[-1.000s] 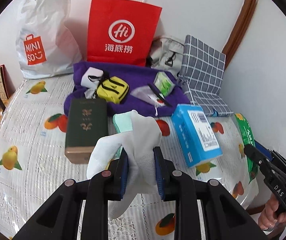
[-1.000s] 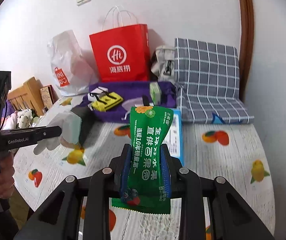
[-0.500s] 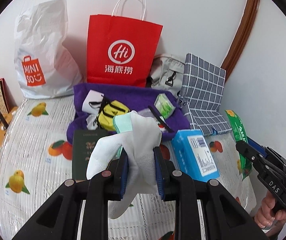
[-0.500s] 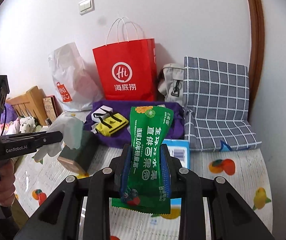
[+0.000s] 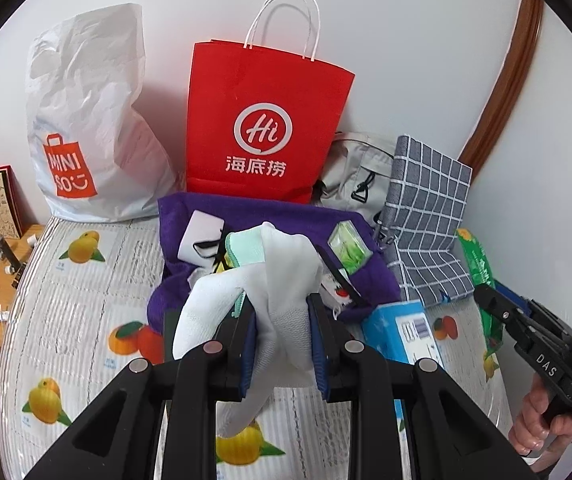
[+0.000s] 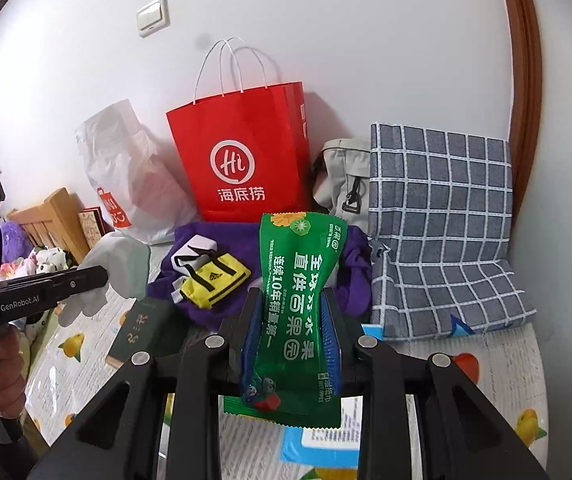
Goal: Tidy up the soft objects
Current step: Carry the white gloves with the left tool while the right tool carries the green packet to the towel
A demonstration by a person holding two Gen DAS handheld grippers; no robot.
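Socks (image 5: 282,300) fill left hand-held gripper (image 5: 282,344), wipes pack (image 6: 294,320) right hand-held gripper (image 6: 292,344) (both clamped), before red bag (image 5: 262,128).

The red paper bag (image 5: 266,128) reads "Hi 海底捞", the white plastic bag (image 5: 86,120) "MINISO", the green packet (image 6: 300,312) "WET WIPES".
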